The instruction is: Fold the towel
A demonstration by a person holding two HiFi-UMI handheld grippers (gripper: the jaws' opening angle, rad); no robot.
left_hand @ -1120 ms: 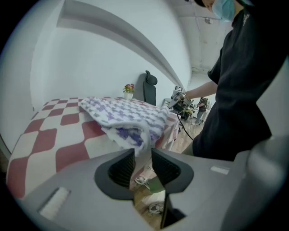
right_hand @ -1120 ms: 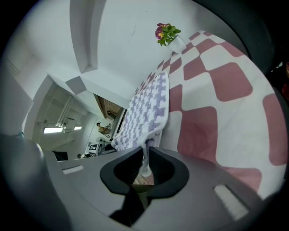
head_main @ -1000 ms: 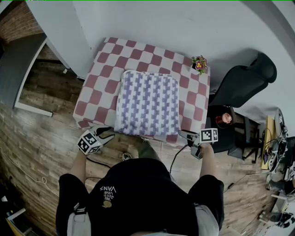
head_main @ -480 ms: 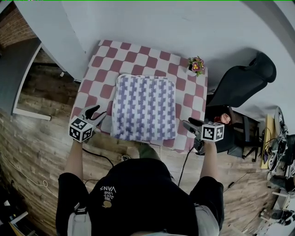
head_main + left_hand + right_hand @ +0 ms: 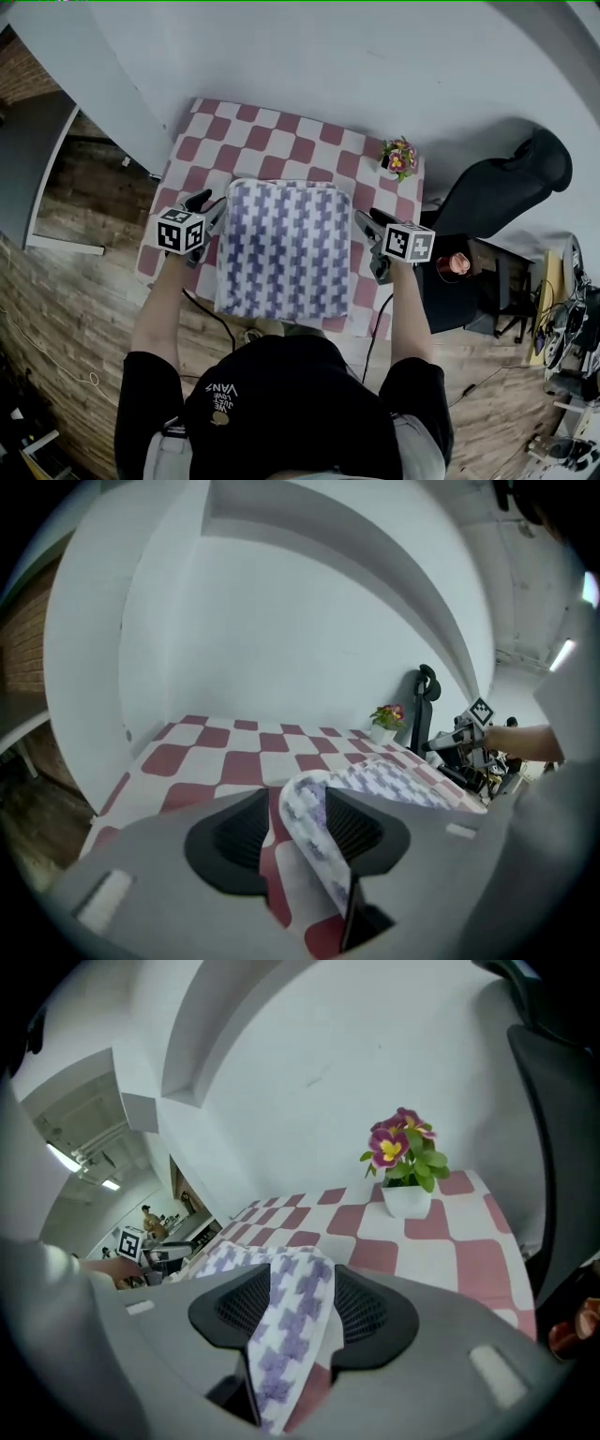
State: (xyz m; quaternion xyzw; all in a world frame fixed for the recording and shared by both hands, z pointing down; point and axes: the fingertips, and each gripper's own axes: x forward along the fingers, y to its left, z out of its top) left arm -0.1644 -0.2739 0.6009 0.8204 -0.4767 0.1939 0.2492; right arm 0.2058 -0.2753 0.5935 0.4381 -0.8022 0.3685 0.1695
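Note:
A purple-and-white check towel lies on the red-and-white check table. My left gripper is at the towel's left edge and my right gripper at its right edge, both over the table. In the left gripper view a fold of towel stands between the jaws against the right pad; these jaws widened slightly a moment ago. In the right gripper view the towel fills the gap between the pads; those jaws have just been closing on it. Both held edges are raised off the table.
A small potted flower stands at the table's far right corner. A black chair and a low stand with a red cup sit right of the table. A white wall runs behind it. Wood floor surrounds it.
Both grippers moved from the table's near edge forward over it, carrying the towel's near corners with them. The view has shifted forward too.

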